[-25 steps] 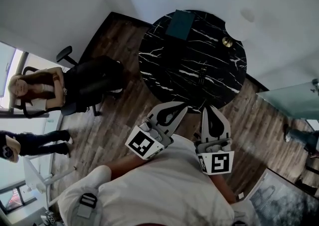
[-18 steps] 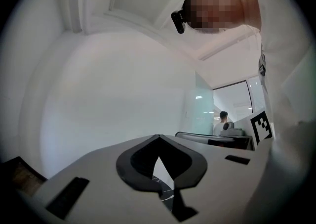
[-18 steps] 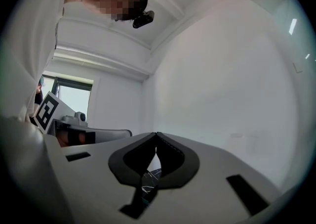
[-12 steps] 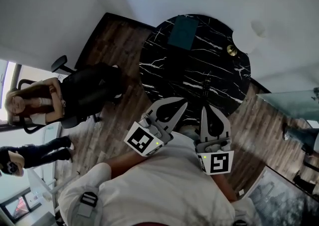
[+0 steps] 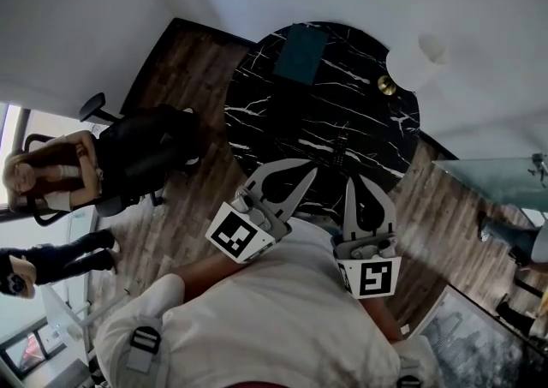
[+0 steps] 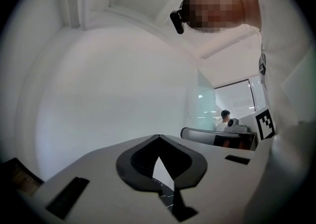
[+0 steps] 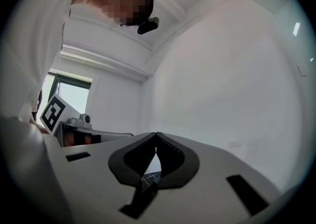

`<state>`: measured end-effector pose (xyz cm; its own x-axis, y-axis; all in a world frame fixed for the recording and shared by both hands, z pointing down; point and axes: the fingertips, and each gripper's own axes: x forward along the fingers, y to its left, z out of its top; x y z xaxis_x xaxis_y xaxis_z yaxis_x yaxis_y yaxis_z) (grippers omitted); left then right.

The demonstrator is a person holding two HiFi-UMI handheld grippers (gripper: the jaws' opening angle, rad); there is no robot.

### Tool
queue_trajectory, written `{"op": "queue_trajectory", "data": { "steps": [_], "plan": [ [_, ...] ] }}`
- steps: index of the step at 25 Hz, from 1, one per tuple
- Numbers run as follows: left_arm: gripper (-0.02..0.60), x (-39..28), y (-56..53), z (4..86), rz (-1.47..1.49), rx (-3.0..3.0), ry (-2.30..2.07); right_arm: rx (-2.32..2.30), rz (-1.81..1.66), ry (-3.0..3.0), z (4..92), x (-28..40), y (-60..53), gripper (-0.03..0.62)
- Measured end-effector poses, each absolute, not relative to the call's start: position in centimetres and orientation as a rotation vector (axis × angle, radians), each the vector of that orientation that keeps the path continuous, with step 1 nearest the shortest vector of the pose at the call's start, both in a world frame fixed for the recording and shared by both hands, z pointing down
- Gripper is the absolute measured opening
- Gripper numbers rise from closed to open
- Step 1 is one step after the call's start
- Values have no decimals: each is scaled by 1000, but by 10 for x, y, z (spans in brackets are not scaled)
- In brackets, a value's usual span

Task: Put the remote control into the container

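A slim dark remote control [image 5: 341,142] lies on the near right part of the round black marble table [image 5: 282,121]. The dark teal container [image 5: 300,54] sits at the table's far edge. Both grippers are held close to the person's chest, short of the table's near rim. In the head view my left gripper [image 5: 311,171] has its jaws together with nothing in them. My right gripper [image 5: 350,181] is shut and empty too. The left gripper view shows the left gripper [image 6: 158,137] pointing up at a white wall. The right gripper [image 7: 157,134] points the same way in the right gripper view.
A small brass round object [image 5: 387,84] and a white round lamp [image 5: 415,59] stand at the table's far right. A person sits on a chair [image 5: 51,179] at the left beside a black office chair [image 5: 141,151]. A glass panel [image 5: 492,181] stands at the right. The floor is wood.
The head view has shifted a little, so the table sits slightly further left in the picture. Both grippers stay shut against the chest.
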<state>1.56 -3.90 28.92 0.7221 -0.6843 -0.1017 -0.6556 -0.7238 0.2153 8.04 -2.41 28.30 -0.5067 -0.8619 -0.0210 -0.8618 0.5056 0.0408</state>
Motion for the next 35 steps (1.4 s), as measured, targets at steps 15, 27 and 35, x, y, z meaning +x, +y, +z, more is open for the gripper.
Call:
{"op": "queue_trajectory", "data": {
  "steps": [15,27,35],
  "plan": [
    [6,38,-77,250,-201,2871,-983,1447,-172,-2832,190,143,-69,9],
    [6,63,-149,440,205,2589,-967,1250,710,-2443,502,165,-169,12],
    [6,82,-148,586,519,2415,-873,1049,1188,-2072,703,161,-141,106]
  ]
}}
